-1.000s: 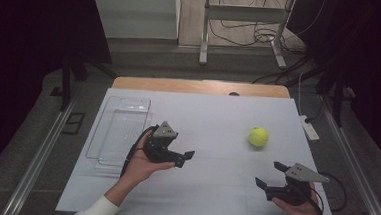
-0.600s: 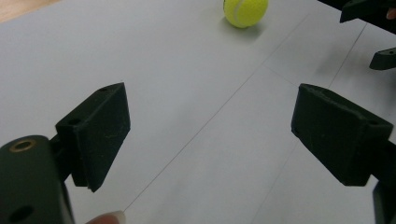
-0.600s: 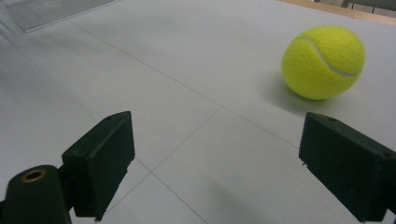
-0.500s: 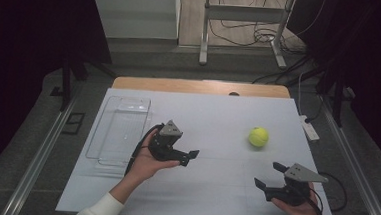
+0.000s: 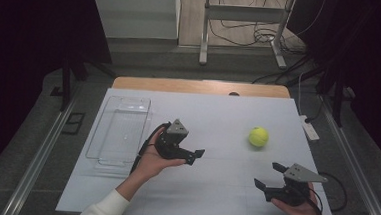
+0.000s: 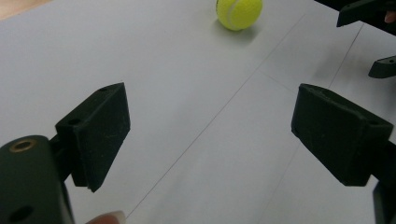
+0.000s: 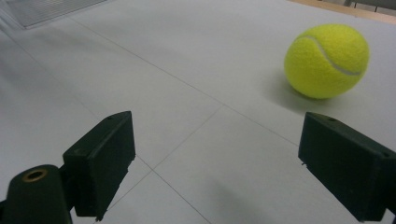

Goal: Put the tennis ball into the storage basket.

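high view: two hand-held grippers wait, jaws apart, around a tennis ball on a white desk.

taking the tennis ball [image 5: 259,137] as the landmark: the desk [image 5: 218,114] spreads under it on every side, white and crossed by thin seams. the clear tray [image 5: 120,129] lies well to the ball's left, by the desk's left edge. the left gripper [image 5: 194,155] sits between tray and ball, a little nearer the person, jaws wide and empty, pointing toward the ball. the right gripper [image 5: 269,176] hovers near the ball, on the person's side and slightly right, jaws wide with nothing between them. the ball itself rests free on the desk, touching neither gripper.
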